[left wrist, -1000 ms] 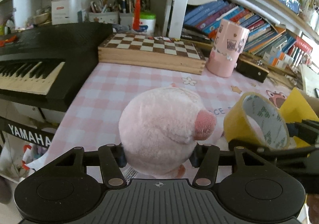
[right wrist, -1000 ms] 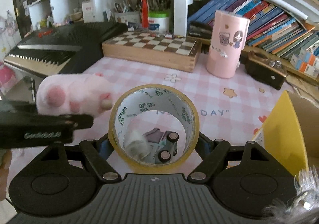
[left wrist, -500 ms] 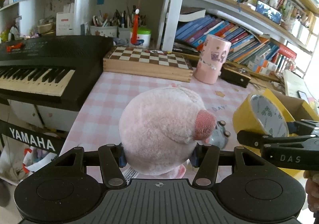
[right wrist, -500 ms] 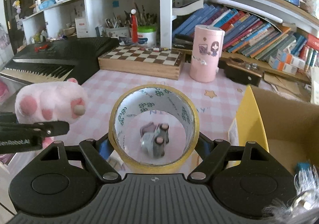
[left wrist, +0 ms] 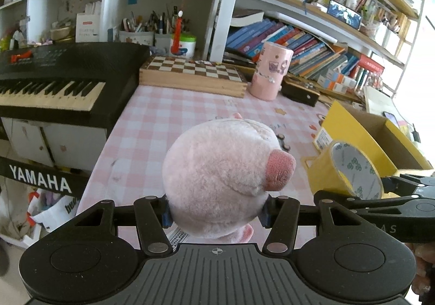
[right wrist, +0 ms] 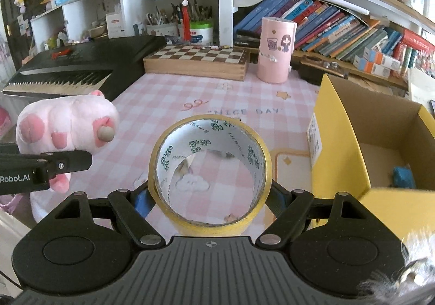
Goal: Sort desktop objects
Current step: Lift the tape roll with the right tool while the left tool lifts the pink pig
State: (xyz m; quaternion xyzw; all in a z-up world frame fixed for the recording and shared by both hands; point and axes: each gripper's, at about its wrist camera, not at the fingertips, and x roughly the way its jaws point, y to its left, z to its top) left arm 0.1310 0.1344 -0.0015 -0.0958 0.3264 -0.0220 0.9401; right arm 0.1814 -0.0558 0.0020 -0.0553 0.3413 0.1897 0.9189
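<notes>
- Plush pig [left wrist: 223,177], pink and round, is pinched at its sides by the left gripper [left wrist: 216,214] and held clear above the pink checked tablecloth [left wrist: 163,120]; from the right wrist view it hangs at the near left, paws outward.
- Yellow tape roll [right wrist: 210,169] sits squeezed across its width between the right gripper's [right wrist: 210,200] jaws, hole facing the camera, also lifted off the cloth.
- Open yellow cardboard box [right wrist: 353,142] stands on the right side of the table, just beside the tape; a small blue object [right wrist: 403,177] lies on its floor.
- Step in hand, as I judge it: carrying both items to the box. Bring the tape over the near wall first, keep it level so the rim clears the flap, and let go only once it is inside.
- Keep the pig well apart from the other gripper, so the two do not bump above the opening.
- Against a second ago: both cameras have drawn back and up from the table, the chessboard [left wrist: 190,71] and pink cylinder [left wrist: 269,71] look farther off, and the box interior has come into sight. Both grips are unchanged.
</notes>
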